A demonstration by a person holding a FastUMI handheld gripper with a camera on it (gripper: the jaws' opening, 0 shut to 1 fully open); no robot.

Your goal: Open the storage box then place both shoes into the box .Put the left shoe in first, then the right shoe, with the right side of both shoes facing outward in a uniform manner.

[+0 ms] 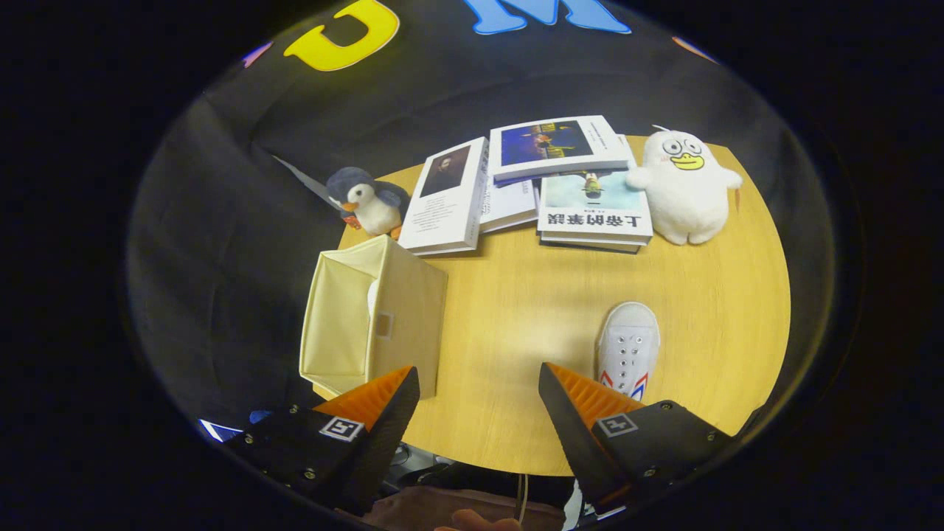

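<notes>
With the storage box [372, 317] open at the worktop's [531, 310] left edge, the empty, spread claw [478, 402] must next descend on the white shoe [627, 348] near the front edge.

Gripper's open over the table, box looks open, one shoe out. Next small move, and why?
Probably swing right and lower onto the white shoe. The gripper is open and empty, with bare table between its fingers; the shoe lies just ahead of the right finger. The storage box already stands open beside the left finger, something white inside.

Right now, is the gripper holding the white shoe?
No. The gripper is open over bare table, and the white shoe lies just beyond its right finger, untouched.
</notes>
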